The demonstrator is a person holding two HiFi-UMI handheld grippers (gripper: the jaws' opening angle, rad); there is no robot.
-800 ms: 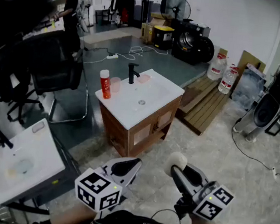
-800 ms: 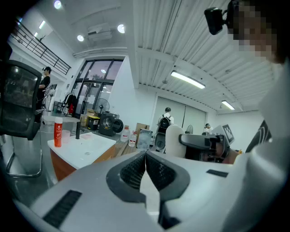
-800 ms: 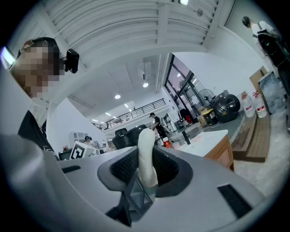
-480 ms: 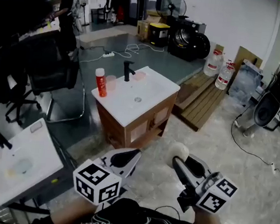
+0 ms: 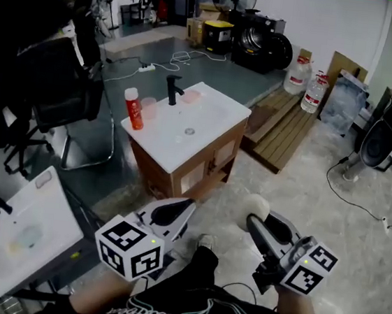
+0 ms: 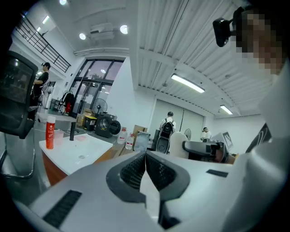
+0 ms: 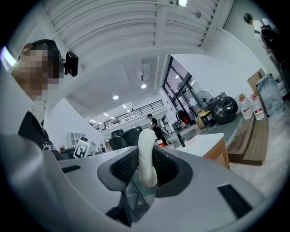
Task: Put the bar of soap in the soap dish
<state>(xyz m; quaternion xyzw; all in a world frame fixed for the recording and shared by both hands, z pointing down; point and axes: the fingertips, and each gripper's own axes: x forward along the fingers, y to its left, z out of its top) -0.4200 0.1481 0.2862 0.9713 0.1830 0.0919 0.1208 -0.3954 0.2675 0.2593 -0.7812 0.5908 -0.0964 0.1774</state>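
Note:
My right gripper (image 5: 253,220) is shut on a white bar of soap (image 5: 255,207), held low at the right of the head view. In the right gripper view the soap (image 7: 146,154) stands upright between the black pads (image 7: 166,168). My left gripper (image 5: 187,206) is beside it on the left, shut with nothing in it; in the left gripper view (image 6: 145,159) the jaws meet. Ahead stands a wooden washstand with a white basin top (image 5: 206,129). On it are a black tap (image 5: 171,88), a pink soap dish (image 5: 191,97), a pink cup (image 5: 147,107) and a red bottle (image 5: 131,107).
A second white basin (image 5: 26,228) sits at lower left and a black office chair (image 5: 56,91) at left. Wooden pallets (image 5: 283,131) and water jugs (image 5: 306,84) lie right of the washstand. A person with a fan (image 5: 388,132) is at far right. Cables cross the floor.
In the head view the washstand has drifted a little left and up. Both grippers have sunk slightly in the picture, and my knee now shows between them. The soap stays gripped.

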